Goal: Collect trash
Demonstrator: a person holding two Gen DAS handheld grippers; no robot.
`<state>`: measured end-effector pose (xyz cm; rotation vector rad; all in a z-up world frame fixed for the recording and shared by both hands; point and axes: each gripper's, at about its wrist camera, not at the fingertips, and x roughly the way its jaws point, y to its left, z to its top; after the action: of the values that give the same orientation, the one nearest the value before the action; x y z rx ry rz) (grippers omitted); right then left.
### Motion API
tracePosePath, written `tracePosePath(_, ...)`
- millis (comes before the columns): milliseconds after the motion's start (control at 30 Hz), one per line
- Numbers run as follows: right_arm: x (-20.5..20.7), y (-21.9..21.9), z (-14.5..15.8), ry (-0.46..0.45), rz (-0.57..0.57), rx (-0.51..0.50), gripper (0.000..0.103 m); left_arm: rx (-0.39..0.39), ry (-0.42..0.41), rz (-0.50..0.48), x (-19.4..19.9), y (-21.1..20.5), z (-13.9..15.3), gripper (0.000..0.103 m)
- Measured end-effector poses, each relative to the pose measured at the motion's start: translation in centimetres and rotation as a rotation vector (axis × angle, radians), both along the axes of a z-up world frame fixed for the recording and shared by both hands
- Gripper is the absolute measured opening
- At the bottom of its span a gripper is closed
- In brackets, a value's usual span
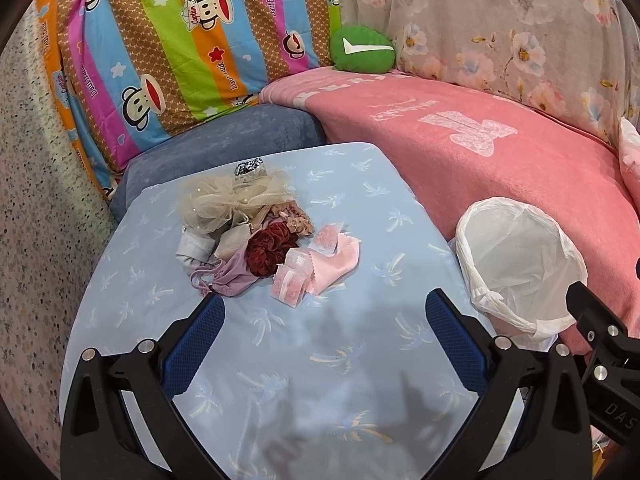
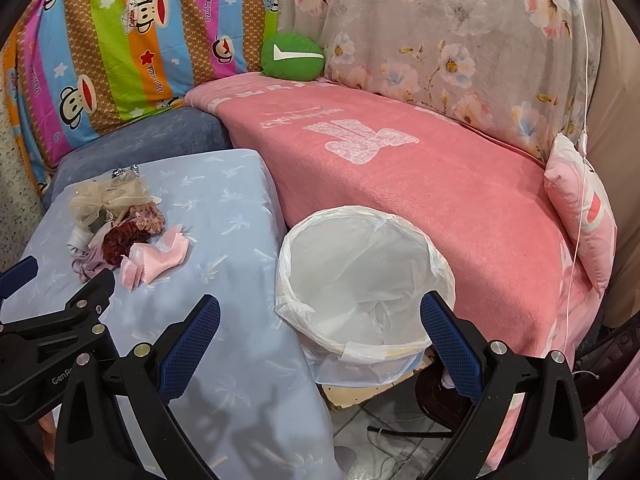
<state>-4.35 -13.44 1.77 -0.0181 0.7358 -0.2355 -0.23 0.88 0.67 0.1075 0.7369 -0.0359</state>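
Both tools idle: my left gripper [image 1: 324, 312] hangs over the pale blue table cover [image 1: 360, 380] with its fingers wide apart and nothing between them; my right gripper [image 2: 320, 316] is likewise spread and empty, poised above the bin [image 2: 436, 268] lined with a white bag.

Trash is a small heap [image 1: 256, 232] near the far middle of the cover: a cream tulle bow [image 1: 224, 200], a dark red scrunchie [image 1: 268, 252], pink plastic packets [image 1: 290, 284], a lilac mask-like cloth [image 1: 228, 276]; the pieces overlap and touch.

Judgement: nothing collected yet; bin looks empty. Best start is the nearest loose piece, the packets at the heap's front edge; come down with one finger either side, close low so the thin film does not slip; carry right to the bin.

Surroundings: bin sits just beside the table's right edge, against the pink blanket [image 1: 500, 168]; striped cartoon bedding [image 1: 160, 40] and a green cushion [image 1: 362, 48] well behind. Risks: tulle snagging neighbours; cover wrinkling under the fingers; the two grippers are close, so crossing paths needs care.
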Motion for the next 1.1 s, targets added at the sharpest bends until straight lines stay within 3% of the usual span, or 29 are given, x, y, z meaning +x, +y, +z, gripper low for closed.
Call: tracePosePath(1100, -0.08, 0.22, 0.27, -0.025, -0.025, 0.0, 0.097, -0.028, 0.004, -0.009, 0.06, 0.6, 0.23, 0.096)
